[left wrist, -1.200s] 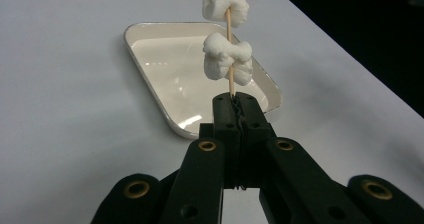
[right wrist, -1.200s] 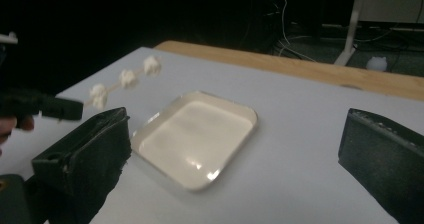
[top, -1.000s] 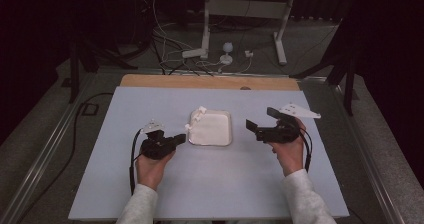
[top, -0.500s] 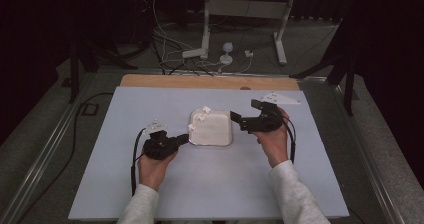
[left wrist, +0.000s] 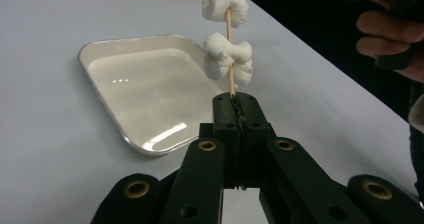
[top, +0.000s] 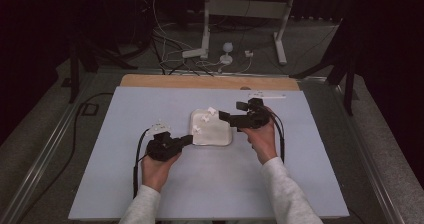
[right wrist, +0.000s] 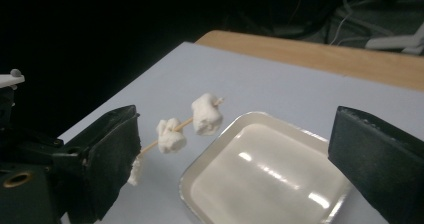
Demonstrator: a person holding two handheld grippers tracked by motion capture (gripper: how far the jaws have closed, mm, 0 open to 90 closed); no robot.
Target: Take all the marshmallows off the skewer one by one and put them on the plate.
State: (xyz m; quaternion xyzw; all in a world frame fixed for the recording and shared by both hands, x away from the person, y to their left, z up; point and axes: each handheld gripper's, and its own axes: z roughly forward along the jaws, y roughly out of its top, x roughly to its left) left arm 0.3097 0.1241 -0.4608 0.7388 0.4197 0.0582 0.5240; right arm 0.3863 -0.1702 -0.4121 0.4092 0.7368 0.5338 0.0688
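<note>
Dark room, cables on floor

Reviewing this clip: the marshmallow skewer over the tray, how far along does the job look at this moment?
Done: the left gripper is shut on the skewer, holding it above the white tray. In hand: the right gripper, jaws wide open, is near the skewer's far end. Left: the marshmallows are on the stick and the tray holds nothing, so stripping them off, if that is the goal, is not yet done.

We have swung our right gripper in from beside the tray to over its far corner.
</note>
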